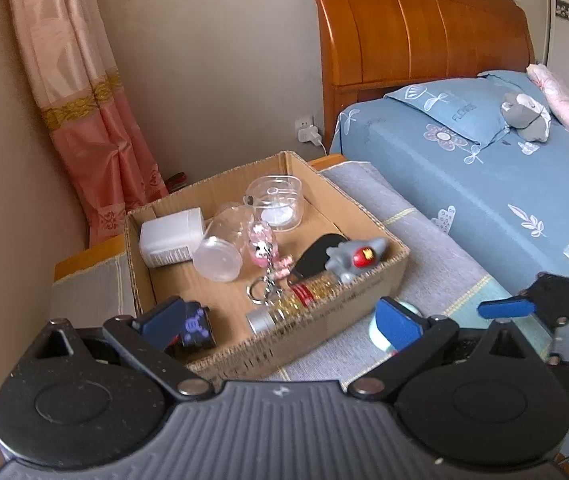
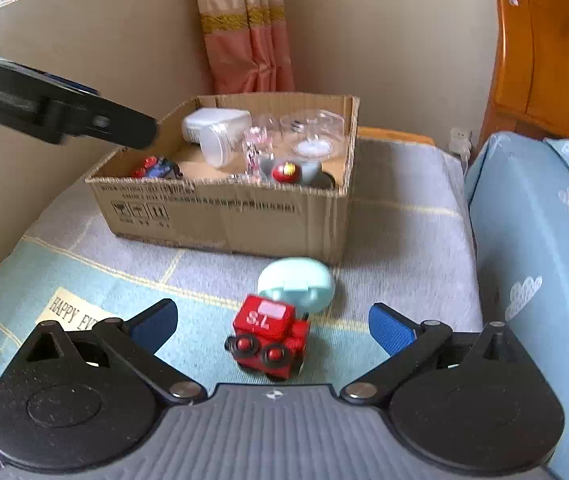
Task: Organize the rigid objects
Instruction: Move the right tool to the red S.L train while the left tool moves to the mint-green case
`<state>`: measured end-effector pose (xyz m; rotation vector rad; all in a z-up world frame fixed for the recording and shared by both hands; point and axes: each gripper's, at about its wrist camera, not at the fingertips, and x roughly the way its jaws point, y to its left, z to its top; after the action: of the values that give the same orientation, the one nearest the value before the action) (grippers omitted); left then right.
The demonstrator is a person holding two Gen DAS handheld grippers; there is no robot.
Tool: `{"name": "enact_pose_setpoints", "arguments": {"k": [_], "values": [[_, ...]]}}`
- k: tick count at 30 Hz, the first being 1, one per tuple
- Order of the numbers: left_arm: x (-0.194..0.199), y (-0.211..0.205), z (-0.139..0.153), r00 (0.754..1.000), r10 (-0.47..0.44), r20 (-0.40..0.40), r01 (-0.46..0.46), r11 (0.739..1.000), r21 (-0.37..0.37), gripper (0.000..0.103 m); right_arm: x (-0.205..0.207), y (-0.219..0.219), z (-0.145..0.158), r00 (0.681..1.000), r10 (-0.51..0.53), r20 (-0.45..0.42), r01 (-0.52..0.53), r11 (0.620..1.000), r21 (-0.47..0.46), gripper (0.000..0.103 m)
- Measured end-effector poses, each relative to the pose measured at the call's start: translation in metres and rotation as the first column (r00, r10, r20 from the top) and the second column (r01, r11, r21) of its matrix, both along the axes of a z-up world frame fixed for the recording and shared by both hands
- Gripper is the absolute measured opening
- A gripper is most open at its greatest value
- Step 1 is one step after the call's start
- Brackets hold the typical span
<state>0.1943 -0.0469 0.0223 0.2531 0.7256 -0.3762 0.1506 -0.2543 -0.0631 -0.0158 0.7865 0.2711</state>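
Right claw (image 2: 272, 326) spread wide, empty, red toy train (image 2: 270, 336) between pads; mint case (image 2: 296, 284) behind, touching; left claw (image 1: 280, 322) agape over cardboard box (image 1: 324, 312).

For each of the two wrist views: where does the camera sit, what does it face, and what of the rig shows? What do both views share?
Left wrist: above the cardboard box's near-left corner, looking across it toward the bed; left gripper open, right gripper's finger at right.
Right wrist: low over the mat, facing the red toy train, mint case and box; right gripper open, left gripper upper left.
Shared: box, contents, mint case, curtain, headboard.
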Motion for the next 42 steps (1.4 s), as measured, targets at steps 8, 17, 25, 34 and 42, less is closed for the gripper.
{"name": "enact_pose_setpoints", "arguments": {"k": [8, 17, 25, 34, 42], "values": [[-0.026, 0.009, -0.023, 0.998, 0.058, 0.027, -0.058, 0.998, 0.004, 0.102, 0.003, 0.005, -0.034, 0.996, -0.081, -0.049, 0.082, 0.996, 0.033, 0.103], [-0.025, 0.014, -0.046, 0.994, 0.100, -0.037, -0.101, 0.995, -0.026, 0.102, 0.010, 0.028, -0.049, 0.988, -0.156, -0.016, 0.155, 0.987, -0.046, 0.077], [-0.020, 0.002, -0.059, 0.993, 0.100, -0.066, -0.103, 0.994, -0.041, 0.102, 0.001, 0.030, -0.049, 0.988, -0.156, 0.014, 0.157, 0.983, -0.097, 0.061], [-0.006, -0.028, -0.071, 0.987, 0.093, -0.130, -0.101, 0.993, -0.057, 0.102, -0.013, 0.025, -0.049, 0.991, -0.132, 0.023, 0.133, 0.986, -0.099, 0.061], [0.019, -0.057, -0.084, 0.961, 0.098, -0.259, -0.137, 0.981, -0.136, 0.102, -0.019, 0.024, -0.051, 0.995, -0.083, 0.049, 0.088, 0.990, -0.112, 0.063]]}}
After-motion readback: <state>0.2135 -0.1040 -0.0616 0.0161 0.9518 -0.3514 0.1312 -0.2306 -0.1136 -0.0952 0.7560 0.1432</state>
